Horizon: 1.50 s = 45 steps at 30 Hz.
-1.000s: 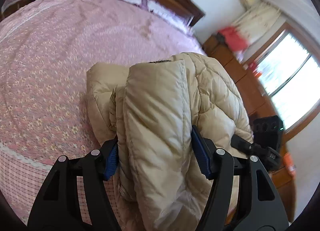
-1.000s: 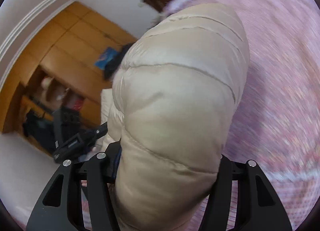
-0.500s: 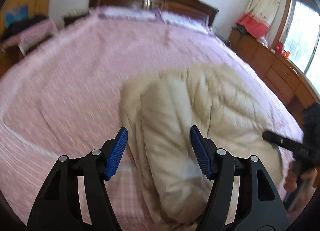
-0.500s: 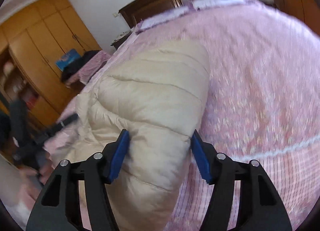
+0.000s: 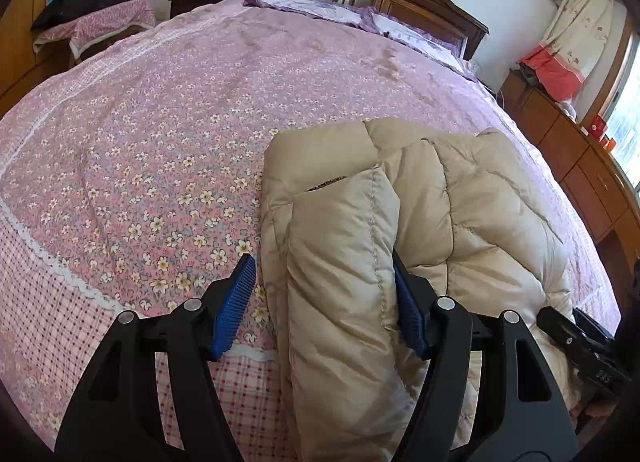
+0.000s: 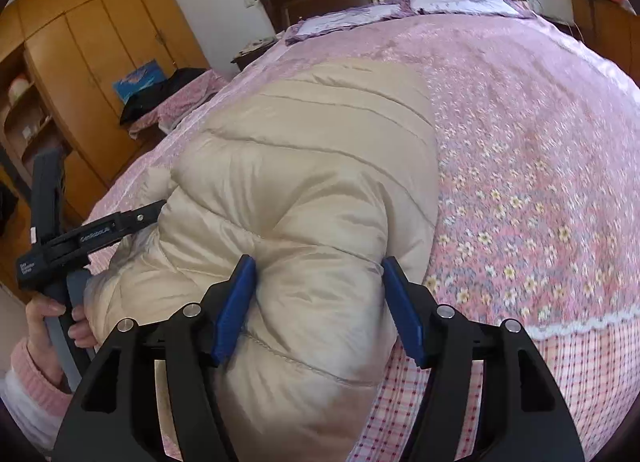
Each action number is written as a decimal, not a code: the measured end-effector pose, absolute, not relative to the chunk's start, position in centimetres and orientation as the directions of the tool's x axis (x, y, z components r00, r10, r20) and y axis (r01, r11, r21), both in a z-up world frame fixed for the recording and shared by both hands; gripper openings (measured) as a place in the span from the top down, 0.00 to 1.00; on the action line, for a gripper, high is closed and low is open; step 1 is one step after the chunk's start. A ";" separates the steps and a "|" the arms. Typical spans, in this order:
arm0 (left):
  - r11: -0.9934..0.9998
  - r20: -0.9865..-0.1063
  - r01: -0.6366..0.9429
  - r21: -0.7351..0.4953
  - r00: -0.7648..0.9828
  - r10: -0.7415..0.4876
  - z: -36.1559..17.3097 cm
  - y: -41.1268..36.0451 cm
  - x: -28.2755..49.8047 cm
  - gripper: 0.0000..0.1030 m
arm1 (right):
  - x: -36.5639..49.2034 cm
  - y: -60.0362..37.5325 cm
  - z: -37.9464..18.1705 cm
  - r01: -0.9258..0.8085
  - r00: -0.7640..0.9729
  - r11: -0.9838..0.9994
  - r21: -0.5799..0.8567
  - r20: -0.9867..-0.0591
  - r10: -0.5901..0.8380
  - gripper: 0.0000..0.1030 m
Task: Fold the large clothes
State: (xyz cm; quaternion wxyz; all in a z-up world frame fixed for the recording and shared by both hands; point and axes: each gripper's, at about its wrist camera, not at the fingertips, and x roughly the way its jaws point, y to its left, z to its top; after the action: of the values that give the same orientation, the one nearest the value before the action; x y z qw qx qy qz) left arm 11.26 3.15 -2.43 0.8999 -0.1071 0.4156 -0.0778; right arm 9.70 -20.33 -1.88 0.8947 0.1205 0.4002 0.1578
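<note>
You are laying the folded beige down jacket (image 5: 420,198) on the floral bed (image 5: 160,122). The left tool (image 5: 324,302) is spread, one pad clear of the fabric; the right tool (image 6: 318,302) is pinching a puffy fold. Release it only once that fold is lying flat and square.

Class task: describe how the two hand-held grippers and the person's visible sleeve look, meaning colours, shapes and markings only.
The left gripper and right gripper each have black, triangular cut-out frames, silver rivets and blue ribbed fingers. From the right wrist view, the left gripper's black body carries white lettering. The sleeve is pink knit over a white cuff.
</note>
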 end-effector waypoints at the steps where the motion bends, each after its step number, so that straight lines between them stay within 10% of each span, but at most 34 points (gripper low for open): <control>1: 0.967 -0.729 0.058 -0.250 0.645 -0.227 -2.0 3.0 11.0 0.36 | 9.3 -20.8 -1.6 -0.175 0.633 0.920 0.352 -0.675 0.379 0.39; 24: 0.971 -0.716 -0.015 -0.239 0.678 -0.166 -2.6 5.1 7.9 0.21 | 3.3 -21.4 0.3 -0.043 0.692 0.927 0.373 -0.658 0.297 0.58; 27: 0.978 -0.712 0.006 -0.208 0.685 -0.155 -0.8 5.1 6.5 0.21 | 2.4 -21.7 1.0 -0.013 0.710 0.933 0.359 -0.654 0.261 0.28; 31: 0.990 -0.706 0.047 -0.136 0.697 -0.130 1.6 4.8 3.0 0.10 | 0.8 -20.7 1.6 -0.021 0.713 0.952 0.305 -0.663 0.228 0.17; 45: 0.997 -0.830 0.050 -0.065 0.552 -0.082 -0.9 1.7 -4.8 0.04 | -3.0 -18.3 -0.7 0.087 0.617 0.986 0.145 -0.785 0.061 0.05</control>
State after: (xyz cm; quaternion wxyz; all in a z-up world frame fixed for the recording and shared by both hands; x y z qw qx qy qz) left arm -4.78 1.70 -0.90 0.8807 -0.0172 0.4718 -0.0373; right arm -3.03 -18.31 -0.67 0.8951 0.0847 0.4377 -0.0072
